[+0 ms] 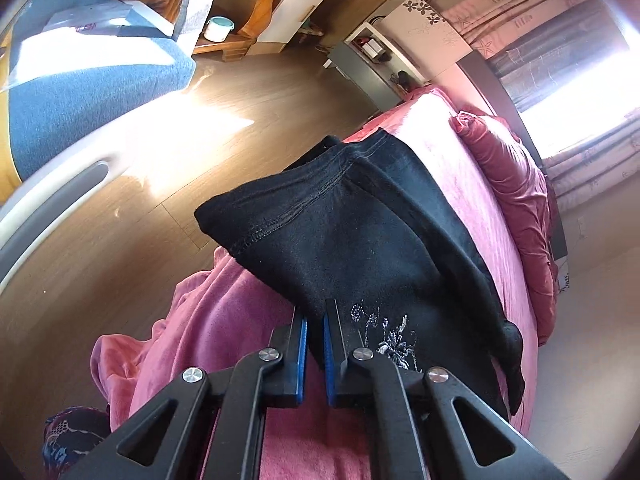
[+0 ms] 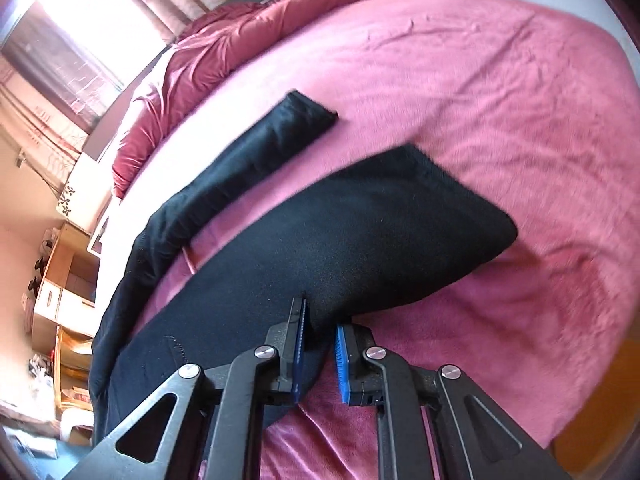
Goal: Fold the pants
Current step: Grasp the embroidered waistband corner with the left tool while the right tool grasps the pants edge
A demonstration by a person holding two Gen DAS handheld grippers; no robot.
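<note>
Left wrist view: the left gripper (image 1: 316,320) is clamped on the edge of the black pants (image 1: 360,232) beside a silvery embroidered flower (image 1: 394,342). The waistband end hangs past the side edge of the pink bed (image 1: 452,160), above the wooden floor (image 1: 248,88).

Right wrist view: the right gripper (image 2: 320,320) is pinched on the near fold of the pants (image 2: 360,232), apparently, since blur softens the pads. One leg (image 2: 256,144) stretches toward the red pillows (image 2: 224,40) at the bed's head; the other lies mid-bed.
</note>
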